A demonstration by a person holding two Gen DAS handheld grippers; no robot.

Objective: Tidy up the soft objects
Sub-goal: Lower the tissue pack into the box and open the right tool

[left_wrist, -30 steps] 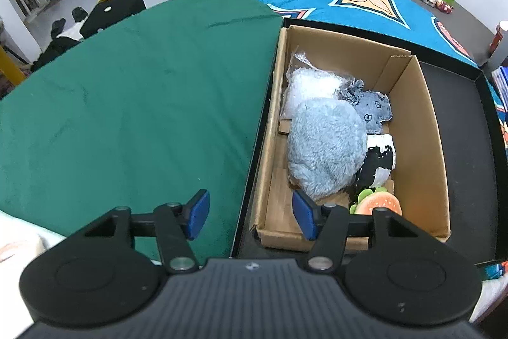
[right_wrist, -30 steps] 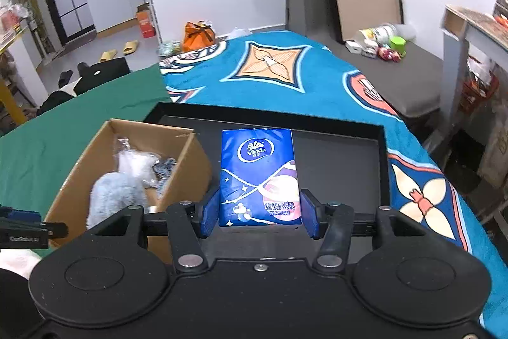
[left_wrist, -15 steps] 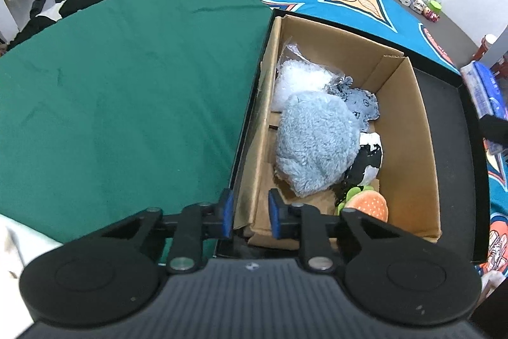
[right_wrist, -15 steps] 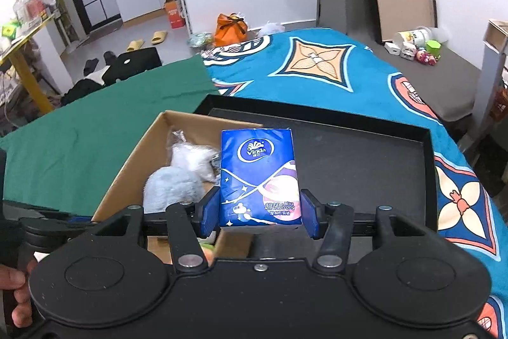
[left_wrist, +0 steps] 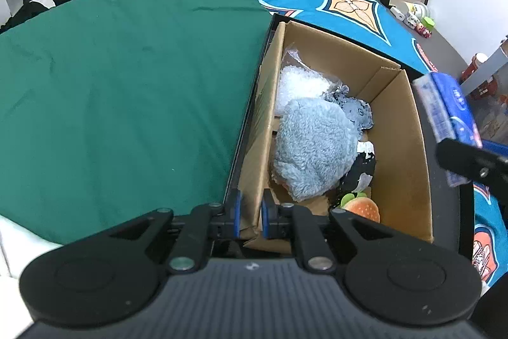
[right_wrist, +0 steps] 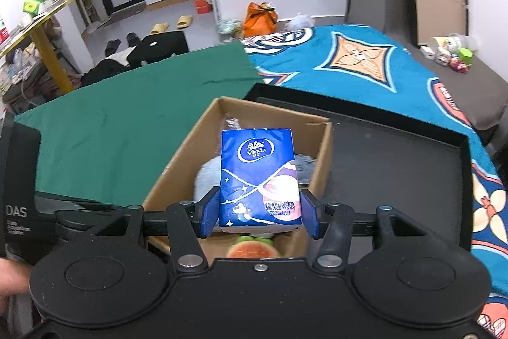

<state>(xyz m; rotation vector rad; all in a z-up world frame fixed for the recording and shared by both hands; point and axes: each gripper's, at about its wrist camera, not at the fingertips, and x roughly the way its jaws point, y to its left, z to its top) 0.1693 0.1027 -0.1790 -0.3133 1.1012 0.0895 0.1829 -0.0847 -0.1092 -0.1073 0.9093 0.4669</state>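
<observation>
Tissue pack point(right_wrist: 258, 178) stands lengthwise upright, clamped in right gripper point(right_wrist: 258, 213); left gripper point(left_wrist: 250, 213) pinches box wall point(left_wrist: 258, 148).

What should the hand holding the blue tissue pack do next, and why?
Probably lower the tissue pack into the cardboard box and let go. The right gripper holds it above the open box, where soft toys already lie, while the left gripper pinches the box's near wall, likely steadying it.

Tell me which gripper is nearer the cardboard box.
Left. The left gripper has its jaws clamped on the cardboard box at its near-left wall; the right gripper holds the tissue pack above it.
</observation>
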